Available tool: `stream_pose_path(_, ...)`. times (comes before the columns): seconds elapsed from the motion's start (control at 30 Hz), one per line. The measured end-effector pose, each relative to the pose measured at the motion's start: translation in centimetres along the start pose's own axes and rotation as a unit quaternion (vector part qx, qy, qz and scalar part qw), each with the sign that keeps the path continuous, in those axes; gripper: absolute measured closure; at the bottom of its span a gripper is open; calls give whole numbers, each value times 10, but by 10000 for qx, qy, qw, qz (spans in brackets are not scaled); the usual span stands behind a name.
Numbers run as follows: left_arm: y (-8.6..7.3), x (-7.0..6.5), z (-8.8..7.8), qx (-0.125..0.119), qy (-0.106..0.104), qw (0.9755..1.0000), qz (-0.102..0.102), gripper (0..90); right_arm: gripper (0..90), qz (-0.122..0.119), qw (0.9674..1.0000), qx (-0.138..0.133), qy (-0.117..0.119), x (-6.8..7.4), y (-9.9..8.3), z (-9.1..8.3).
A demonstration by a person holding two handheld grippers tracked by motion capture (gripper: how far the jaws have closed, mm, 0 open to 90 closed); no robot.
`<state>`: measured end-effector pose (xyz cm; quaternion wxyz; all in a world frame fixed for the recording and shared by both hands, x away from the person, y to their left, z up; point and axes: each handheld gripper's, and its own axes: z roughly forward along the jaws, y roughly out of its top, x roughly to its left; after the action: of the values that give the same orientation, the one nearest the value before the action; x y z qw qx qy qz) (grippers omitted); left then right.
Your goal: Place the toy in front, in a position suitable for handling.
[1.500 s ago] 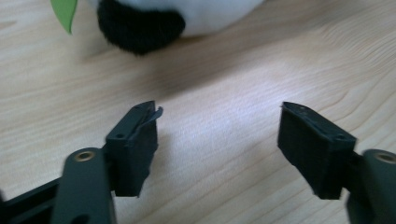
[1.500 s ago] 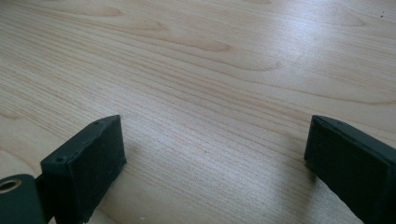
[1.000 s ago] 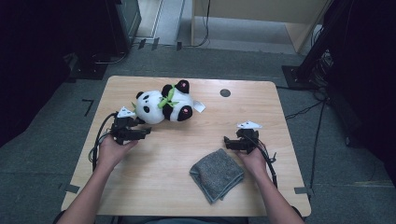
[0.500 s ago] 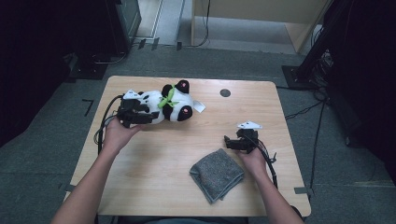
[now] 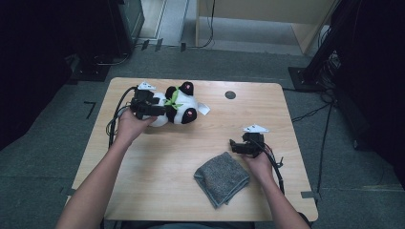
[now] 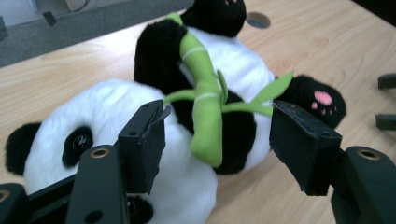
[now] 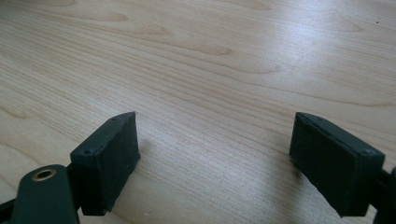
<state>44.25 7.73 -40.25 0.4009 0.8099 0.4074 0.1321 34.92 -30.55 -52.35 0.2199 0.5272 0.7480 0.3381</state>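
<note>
A plush panda (image 5: 179, 107) lies on its back at the far left of the wooden table (image 5: 167, 162), with a green bamboo stalk (image 6: 205, 112) across its belly. My left gripper (image 5: 160, 109) has reached it from the left. Its jaws straddle the panda's (image 6: 233, 60) middle and have just been closing, but the right pad (image 6: 299, 144) still stands clear of the fur, so it is open. My right gripper (image 5: 233, 146) rests low over bare wood at the right. Its jaws (image 7: 215, 135) have just closed a little with nothing between them.
A folded grey cloth (image 5: 222, 178) lies near the front edge, just left of my right hand. A round cable hole (image 5: 230, 94) sits at the back middle of the table. Dark equipment and cables stand on the floor around it.
My left hand has moved away from me and to the right, rising, until its jaws came around the panda. The right hand and the cloth have stayed put.
</note>
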Motion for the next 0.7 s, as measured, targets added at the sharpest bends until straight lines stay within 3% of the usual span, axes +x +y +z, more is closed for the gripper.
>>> stream_pose_path(0.2, 9, -2, 14, 124, 78, 9998, 148, 373, 173, 14, 10000, -19, -23, -1, 0, -1)
stream_pose_path(0.4, 6, 1, 26, 202, 37, 9998, 18, 369, 236, 46, 10000, 1, -42, -3, -1, -3)
stream_pose_path(0.6, 4, -4, 37, 263, 147, 9994, 174, 392, 245, 44, 10000, -12, -33, -3, -2, -4)
stream_pose_path(0.63, 3, -7, 41, 280, 279, 9988, 277, 395, 246, 49, 10000, -18, -37, -3, -2, -4)
stream_pose_path(0.7, 3, -9, 42, 279, 344, 9985, 322, 408, 247, 51, 10000, -27, -37, -3, -2, -4)
